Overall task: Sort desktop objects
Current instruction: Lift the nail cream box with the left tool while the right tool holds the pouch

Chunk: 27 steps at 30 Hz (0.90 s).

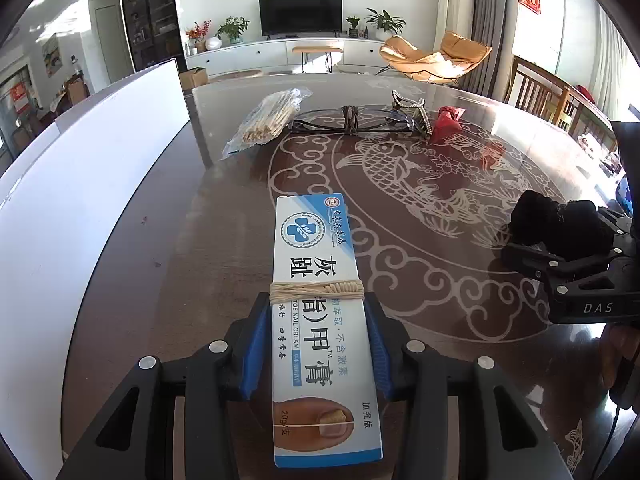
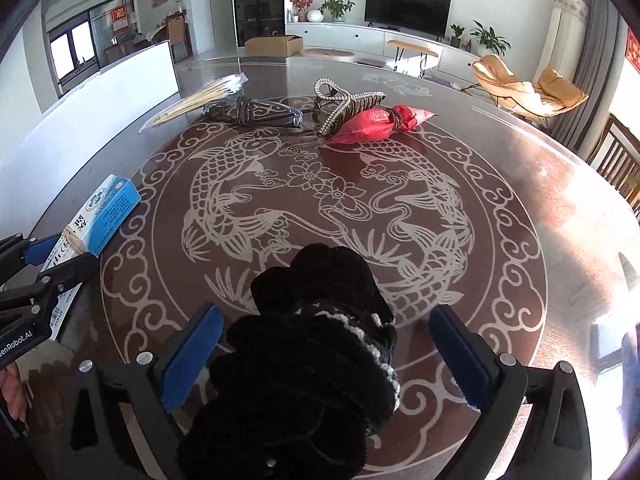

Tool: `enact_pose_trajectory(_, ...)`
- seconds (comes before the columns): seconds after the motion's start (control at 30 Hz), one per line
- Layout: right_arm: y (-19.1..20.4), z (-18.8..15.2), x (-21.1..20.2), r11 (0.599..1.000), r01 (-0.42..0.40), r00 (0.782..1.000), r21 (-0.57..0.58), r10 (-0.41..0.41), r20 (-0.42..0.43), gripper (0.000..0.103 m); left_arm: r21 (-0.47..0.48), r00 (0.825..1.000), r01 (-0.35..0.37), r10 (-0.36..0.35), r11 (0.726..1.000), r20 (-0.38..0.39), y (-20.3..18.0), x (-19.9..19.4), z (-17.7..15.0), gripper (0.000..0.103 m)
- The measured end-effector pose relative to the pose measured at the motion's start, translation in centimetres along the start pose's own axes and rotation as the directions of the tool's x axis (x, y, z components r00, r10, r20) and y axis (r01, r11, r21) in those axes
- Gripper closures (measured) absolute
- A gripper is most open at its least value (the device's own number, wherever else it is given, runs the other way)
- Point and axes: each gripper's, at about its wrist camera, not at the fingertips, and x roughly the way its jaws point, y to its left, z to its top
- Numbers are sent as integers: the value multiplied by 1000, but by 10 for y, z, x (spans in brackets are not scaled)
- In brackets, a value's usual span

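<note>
Left gripper clamped on cream box, box jutting forward over bench. Right gripper spread wide; black knit bundle between pads, untouched, on bench.

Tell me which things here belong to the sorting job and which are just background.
Job: nail cream box in left gripper; black knitted bundle between open right gripper; bagged sticks; glasses; pearl hair clip; red pouch.
Background: television; orange chair; cardboard box.
</note>
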Motion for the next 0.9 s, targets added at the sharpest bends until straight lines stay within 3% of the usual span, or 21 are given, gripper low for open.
enact_pose_trajectory(0.9,-2,0,1,1000,-4,1000,29,4,-8,0,0,1000,2,-2,1000,0,1,1,0,58)
